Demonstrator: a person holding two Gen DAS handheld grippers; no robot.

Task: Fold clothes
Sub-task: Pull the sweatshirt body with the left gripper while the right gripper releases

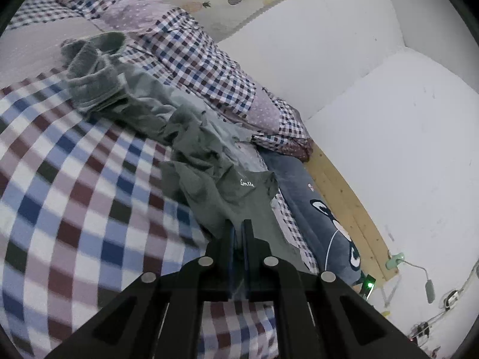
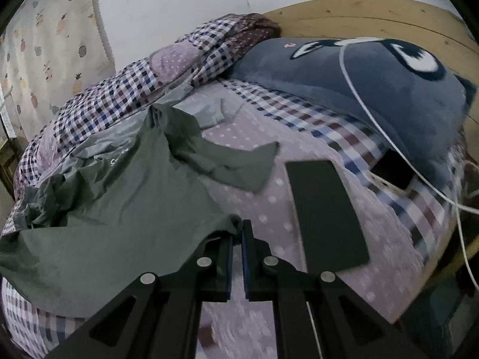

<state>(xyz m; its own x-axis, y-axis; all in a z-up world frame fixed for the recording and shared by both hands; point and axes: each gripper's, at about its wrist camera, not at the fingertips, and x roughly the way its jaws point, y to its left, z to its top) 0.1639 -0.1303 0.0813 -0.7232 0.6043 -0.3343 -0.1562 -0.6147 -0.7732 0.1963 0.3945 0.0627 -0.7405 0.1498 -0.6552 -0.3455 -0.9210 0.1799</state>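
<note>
Closed on cloth, the left gripper (image 1: 238,224) is seen pinching the green shirt (image 1: 206,176); the right gripper (image 2: 238,227) is likewise clamped on its edge. From both, the shirt is stretched away over the checked bedding (image 1: 74,179), bunched at the far end. A dark flat slab (image 2: 323,212) is noted just right of the right gripper.
</note>
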